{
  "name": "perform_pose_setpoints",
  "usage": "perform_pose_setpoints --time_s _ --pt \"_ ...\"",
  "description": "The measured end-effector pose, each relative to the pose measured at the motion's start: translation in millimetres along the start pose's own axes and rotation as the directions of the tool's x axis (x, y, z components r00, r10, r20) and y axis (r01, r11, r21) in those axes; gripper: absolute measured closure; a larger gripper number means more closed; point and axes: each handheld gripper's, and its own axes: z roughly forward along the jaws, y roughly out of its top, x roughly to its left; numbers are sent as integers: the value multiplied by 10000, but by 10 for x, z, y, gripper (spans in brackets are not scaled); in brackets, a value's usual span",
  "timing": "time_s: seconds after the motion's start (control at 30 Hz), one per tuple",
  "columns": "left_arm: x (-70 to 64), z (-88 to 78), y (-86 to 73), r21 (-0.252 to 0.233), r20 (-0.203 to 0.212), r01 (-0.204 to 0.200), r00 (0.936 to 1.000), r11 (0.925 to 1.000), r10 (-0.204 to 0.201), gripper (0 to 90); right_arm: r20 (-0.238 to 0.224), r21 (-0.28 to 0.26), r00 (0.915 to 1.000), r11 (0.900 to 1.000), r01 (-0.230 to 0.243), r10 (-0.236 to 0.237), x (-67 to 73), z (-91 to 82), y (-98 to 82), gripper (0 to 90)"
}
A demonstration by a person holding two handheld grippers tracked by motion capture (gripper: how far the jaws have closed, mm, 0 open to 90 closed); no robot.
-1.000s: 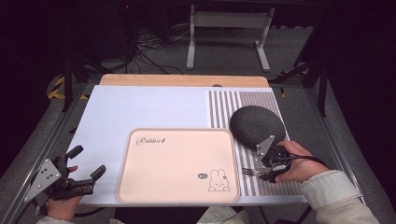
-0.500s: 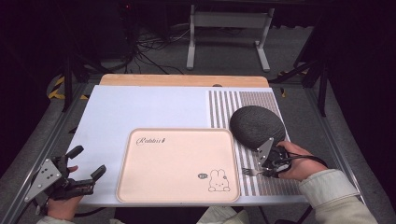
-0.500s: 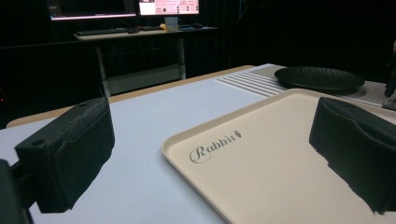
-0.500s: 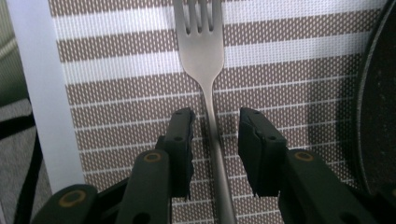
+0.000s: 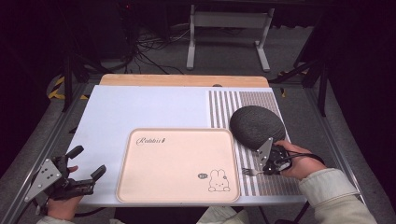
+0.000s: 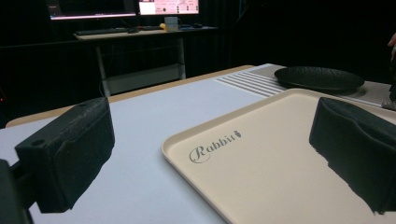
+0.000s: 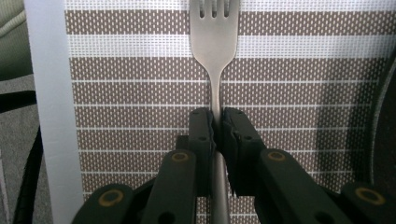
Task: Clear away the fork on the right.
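The right gripper (image 7: 215, 122), low over the table's right side in the right hand (image 5: 299, 161), has just been closing, its jaws clamping a fork (image 7: 215, 42). The left gripper (image 5: 86, 163) rests gaping at the left edge.

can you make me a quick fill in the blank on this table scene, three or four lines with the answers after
1. The right gripper has just been closing, and its fingers now pinch the handle of a ____.
2. The fork lies on the ____ placemat.
3. The left gripper hovers with its fingers ____.
4. The word printed on the beige tray is ____.

Missing words: fork; striped; open; Rabbit
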Motion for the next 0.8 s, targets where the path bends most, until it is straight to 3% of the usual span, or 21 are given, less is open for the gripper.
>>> perform_pose_setpoints --time_s 0.67,0.8 --pt "0 -1 1 6 -7 -3 10000 10000 3 8 -14 -17 10000 10000 36 -36 11 1 0 855" --pt "1 -1 1 14 -3 -3 10000 10000 3 8 36 36 9998 9998 -195 194 28 -1 6 857"
